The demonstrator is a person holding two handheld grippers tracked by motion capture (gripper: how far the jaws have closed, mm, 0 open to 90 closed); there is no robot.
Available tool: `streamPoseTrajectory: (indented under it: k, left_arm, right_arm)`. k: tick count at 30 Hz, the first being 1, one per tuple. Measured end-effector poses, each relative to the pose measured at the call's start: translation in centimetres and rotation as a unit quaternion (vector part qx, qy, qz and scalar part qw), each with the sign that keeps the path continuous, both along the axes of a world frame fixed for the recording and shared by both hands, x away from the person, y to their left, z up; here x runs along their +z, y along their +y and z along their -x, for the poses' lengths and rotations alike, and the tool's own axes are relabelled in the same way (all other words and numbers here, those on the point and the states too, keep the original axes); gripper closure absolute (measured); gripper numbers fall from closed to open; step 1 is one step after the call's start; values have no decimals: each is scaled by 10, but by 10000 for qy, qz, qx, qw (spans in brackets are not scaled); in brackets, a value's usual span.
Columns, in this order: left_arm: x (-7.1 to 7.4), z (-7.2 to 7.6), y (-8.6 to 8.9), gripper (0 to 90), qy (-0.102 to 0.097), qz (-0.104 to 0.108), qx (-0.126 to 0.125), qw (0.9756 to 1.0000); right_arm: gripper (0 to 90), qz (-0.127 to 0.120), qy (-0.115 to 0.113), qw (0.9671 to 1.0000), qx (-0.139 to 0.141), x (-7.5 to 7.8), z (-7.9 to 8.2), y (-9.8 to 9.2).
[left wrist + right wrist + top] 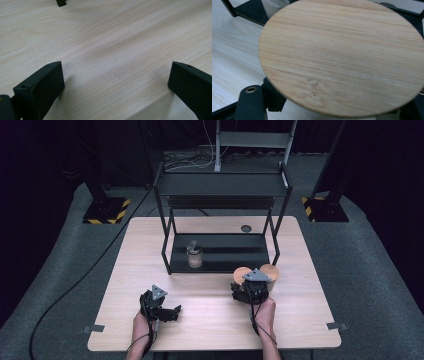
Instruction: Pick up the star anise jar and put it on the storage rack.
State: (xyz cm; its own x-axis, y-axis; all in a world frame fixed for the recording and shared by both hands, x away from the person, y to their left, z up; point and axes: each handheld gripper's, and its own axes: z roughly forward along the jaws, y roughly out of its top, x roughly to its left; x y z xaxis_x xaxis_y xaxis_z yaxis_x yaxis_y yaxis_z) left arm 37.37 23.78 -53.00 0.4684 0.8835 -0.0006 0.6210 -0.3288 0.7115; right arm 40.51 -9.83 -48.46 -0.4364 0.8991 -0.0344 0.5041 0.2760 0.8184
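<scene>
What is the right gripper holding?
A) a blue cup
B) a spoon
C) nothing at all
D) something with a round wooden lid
D: in the right gripper view a round wooden lid sits just above the jaws, and from above the right gripper is by two wooden-topped things on the table.

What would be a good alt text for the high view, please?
A person's right hand-held gripper holds a jar with a round wooden lid before a black shelf rack. The left hand-held gripper rests open on the wooden table.
</scene>
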Motion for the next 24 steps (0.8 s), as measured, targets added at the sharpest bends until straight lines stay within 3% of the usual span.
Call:
streamPoseTrajectory:
  k: [24]
  left_arm:
    - [0,0,0,1,3,-1,1,10000]
  right_arm:
    - [251,54,21,10000,77,4,-14,7]
